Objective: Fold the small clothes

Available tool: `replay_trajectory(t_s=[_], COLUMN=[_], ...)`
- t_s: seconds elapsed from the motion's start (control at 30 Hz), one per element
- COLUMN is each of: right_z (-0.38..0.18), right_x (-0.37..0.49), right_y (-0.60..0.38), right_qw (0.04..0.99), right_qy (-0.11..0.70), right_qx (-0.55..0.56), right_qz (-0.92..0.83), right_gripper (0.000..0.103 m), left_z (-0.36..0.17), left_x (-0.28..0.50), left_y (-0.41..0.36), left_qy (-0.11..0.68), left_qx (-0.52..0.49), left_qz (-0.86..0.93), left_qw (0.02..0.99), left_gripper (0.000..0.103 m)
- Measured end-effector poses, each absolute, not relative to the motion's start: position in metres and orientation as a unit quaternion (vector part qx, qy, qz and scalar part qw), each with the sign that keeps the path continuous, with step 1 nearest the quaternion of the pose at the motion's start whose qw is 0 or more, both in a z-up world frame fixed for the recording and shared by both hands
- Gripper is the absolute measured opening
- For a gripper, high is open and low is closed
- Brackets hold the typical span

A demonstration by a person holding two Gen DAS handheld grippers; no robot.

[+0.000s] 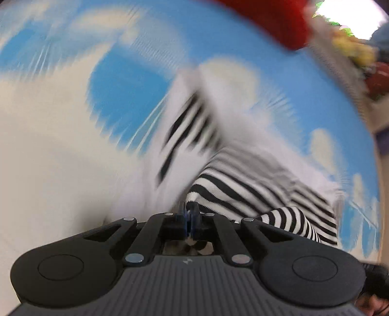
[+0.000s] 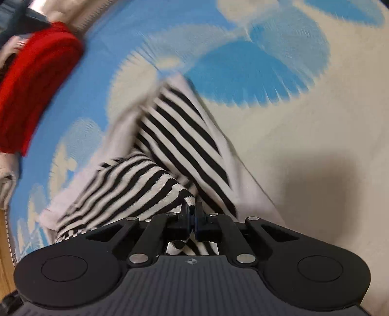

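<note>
Ribbed gripper, striped knit garment

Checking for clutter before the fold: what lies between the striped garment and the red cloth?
Only bare blue-and-cream blanket separates the striped garment from the red cloth, clearest in the right wrist view.

Both views are bright and evenly lit. Motion blur smears the blue-and-cream blanket and the striped garment, worst in the left wrist view. A blown-out white glare sits at one o'clock there. A soft grey shadow lies at four o'clock in the right wrist view. Fisheye bending curves the edges.
</note>
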State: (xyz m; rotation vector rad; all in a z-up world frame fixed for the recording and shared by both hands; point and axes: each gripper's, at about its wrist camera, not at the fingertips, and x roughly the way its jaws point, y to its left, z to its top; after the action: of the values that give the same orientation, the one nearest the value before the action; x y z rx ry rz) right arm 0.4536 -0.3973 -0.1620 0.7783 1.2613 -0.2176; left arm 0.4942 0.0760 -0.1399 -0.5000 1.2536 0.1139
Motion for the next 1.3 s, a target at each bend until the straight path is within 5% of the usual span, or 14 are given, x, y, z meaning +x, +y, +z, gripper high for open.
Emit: replay_trajectory(t_s=[0.1,0.27,0.4,0.53,0.7,0.9,1.07,1.3], right_z=[-0.17,-0.114,-0.112,-0.166,-0.155,-0.176,-0.079,0.024], right_x=[0.455,0.454,0.454,0.459,0.455,0.453,0.427,0.313], right_y=[-0.39,-0.38,-0.376,-0.376,-0.374,-0.383,-0.389,-0.432], right_qw=[0.72,0.824,0.831,0.751,0.775,0.742,0.835,0.885], right_qy=[0.599,0.491,0.468,0.576,0.543,0.588,0.472,0.358], right_qx=[0.336,0.263,0.301,0.319,0.318,0.312,0.275,0.295], right_qz=[-0.097,-0.104,-0.021,-0.046,-0.059,-0.085,-0.063,-0.043], right_gripper=[0.019,0.039,0.039,0.037,0.037,0.041,0.042,0.051], left_z=[-0.126,-0.087,-0.106,-0.14,-0.106,-0.146,-0.058,0.022], left_x=[0.493,0.487,0.488,0.49,0.485,0.474,0.435,0.33], left_y=[0.076,0.058,0.054,0.064,0.06,0.067,0.062,0.087], left_qy=[0.56,0.484,0.513,0.585,0.519,0.593,0.487,0.42], left_qx=[-0.222,-0.199,-0.203,-0.188,-0.183,-0.198,-0.137,-0.138], left_qz=[0.054,-0.006,-0.016,0.027,-0.011,0.012,-0.04,-0.083], left_qw=[0.796,0.852,0.834,0.788,0.835,0.781,0.862,0.893], left_gripper=[0.014,0.018,0.018,0.008,0.008,0.008,0.023,0.029])
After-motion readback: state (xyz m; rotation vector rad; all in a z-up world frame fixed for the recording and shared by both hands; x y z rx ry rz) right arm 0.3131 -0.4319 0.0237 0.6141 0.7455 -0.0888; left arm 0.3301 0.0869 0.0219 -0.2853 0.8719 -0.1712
